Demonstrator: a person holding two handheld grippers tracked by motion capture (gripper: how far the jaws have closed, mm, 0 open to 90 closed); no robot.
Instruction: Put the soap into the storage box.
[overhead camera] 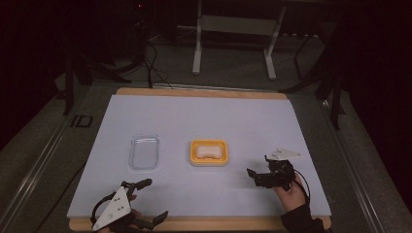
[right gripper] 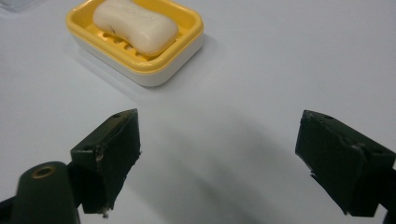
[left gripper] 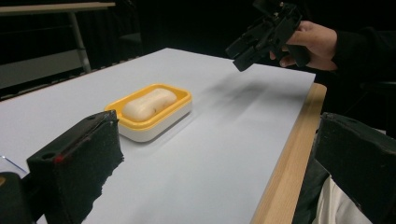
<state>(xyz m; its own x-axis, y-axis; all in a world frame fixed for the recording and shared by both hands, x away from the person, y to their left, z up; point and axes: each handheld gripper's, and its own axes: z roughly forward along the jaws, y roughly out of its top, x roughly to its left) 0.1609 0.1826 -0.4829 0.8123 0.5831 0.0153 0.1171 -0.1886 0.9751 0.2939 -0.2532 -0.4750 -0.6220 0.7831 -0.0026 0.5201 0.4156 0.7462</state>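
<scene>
The left hand-held gripper (overhead camera: 148, 199) is held wide and empty at the worktop's (overhead camera: 204, 116) near edge. A clear plastic lid (overhead camera: 144, 152) is seen lying empty. Beside it, a bar of soap (right gripper: 134, 25) is cradled in a yellow soap dish (right gripper: 187, 35); likely slippery, it is best pinched across its narrowed middle. The right hand-held gripper (right gripper: 219, 158) is held wide, empty.

glossy yellow plastic soap dish (right gripper: 140, 56), smooth matt soap (right gripper: 135, 25), clear plastic lid (overhead camera: 144, 152), wooden table edge (left gripper: 285, 154).
</scene>
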